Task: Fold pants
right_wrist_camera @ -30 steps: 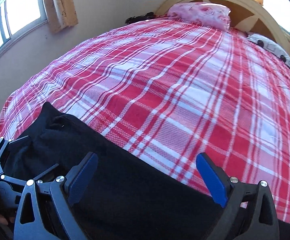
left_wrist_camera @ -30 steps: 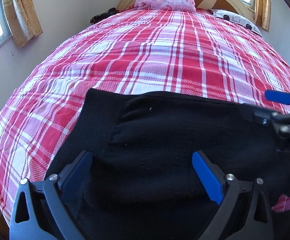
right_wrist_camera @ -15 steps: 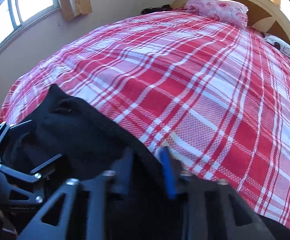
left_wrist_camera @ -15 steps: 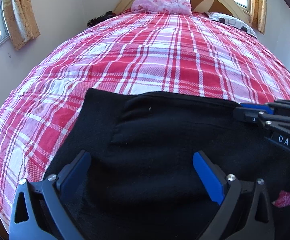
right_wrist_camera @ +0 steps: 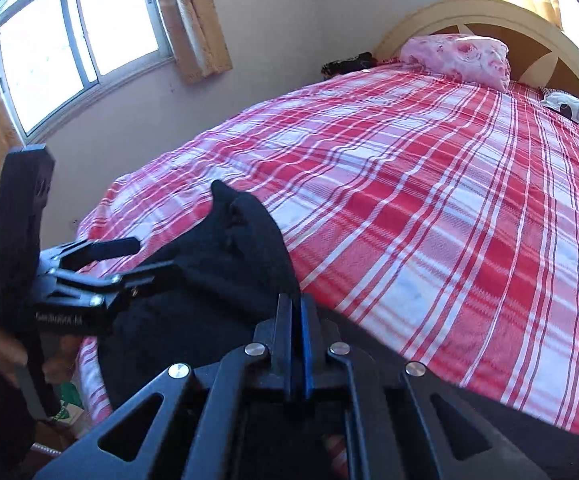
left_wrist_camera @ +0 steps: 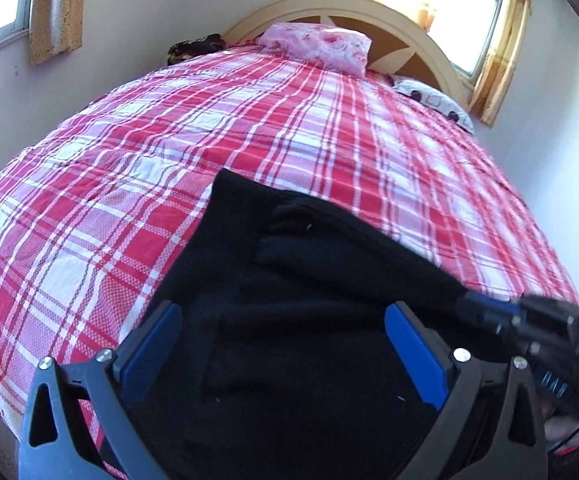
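Note:
Black pants (left_wrist_camera: 309, 300) lie bunched at the near edge of a bed with a red and white plaid cover (left_wrist_camera: 249, 128). My left gripper (left_wrist_camera: 281, 344) is over them, open, its blue pads (left_wrist_camera: 413, 356) wide apart with cloth below and between them. The right wrist view shows that gripper (right_wrist_camera: 157, 258) from the side, a hand on its handle, fingers spread beside the pants (right_wrist_camera: 217, 264). My right gripper (right_wrist_camera: 295, 308) is shut on the pants' far edge, cloth pinched between its pads. In the left wrist view the right gripper (left_wrist_camera: 477, 308) sits blurred at the right, the pants' edge drawn up to it.
The plaid cover (right_wrist_camera: 429, 200) stretches away to a pink pillow (left_wrist_camera: 317, 46) and a curved wooden headboard (left_wrist_camera: 409, 20). A patterned white pillow (left_wrist_camera: 433, 100) lies at the far right. A dark bundle (left_wrist_camera: 197, 46) sits in the far left corner. Curtained windows flank the bed.
My right gripper's jaws came together on the pants' edge. Both grippers then rose and tilted up, lifting that edge off the cover. The left jaws stayed wide.

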